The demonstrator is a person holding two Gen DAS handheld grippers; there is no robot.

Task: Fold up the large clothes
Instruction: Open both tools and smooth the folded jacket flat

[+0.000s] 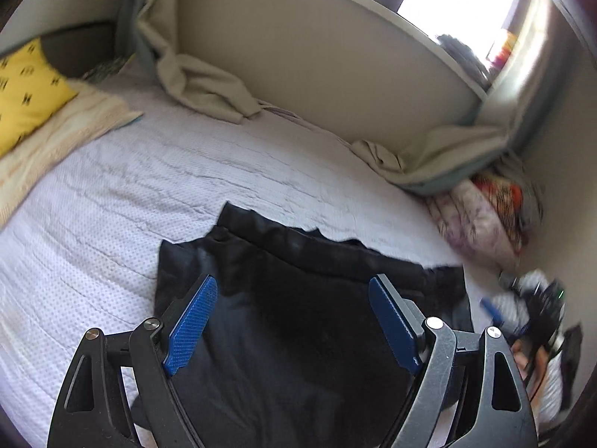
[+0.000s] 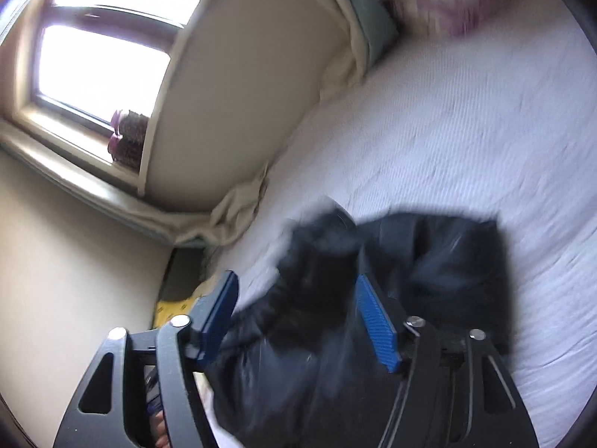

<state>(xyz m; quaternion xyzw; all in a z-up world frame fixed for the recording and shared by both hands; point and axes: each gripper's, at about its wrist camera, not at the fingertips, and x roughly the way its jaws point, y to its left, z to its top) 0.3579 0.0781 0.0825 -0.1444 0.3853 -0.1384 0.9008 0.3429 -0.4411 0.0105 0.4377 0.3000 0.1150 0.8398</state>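
A black garment [image 1: 291, 336] lies folded on the white bedspread [image 1: 112, 261], its far edge in stepped layers. My left gripper [image 1: 294, 283] hovers over it, blue pads wide apart, nothing pinched between them. In the right wrist view the same garment [image 2: 429, 261] shows blurred, bunched toward its left end. My right gripper [image 2: 294, 278] is above that bunched part with its jaws apart, and the cloth sits below the pads, not clamped. A hand [image 1: 530, 358] with a blurred dark tool shows at the right edge of the left wrist view.
A yellow pillow [image 1: 26, 89] rests on a cream blanket [image 1: 56, 138] at the far left. Beige cloth [image 1: 201, 86] hangs along the padded wall panel [image 1: 317, 48]. A floral bundle [image 1: 485, 220] sits in the corner. A window [image 2: 93, 67] with a sill lies beyond the bed.
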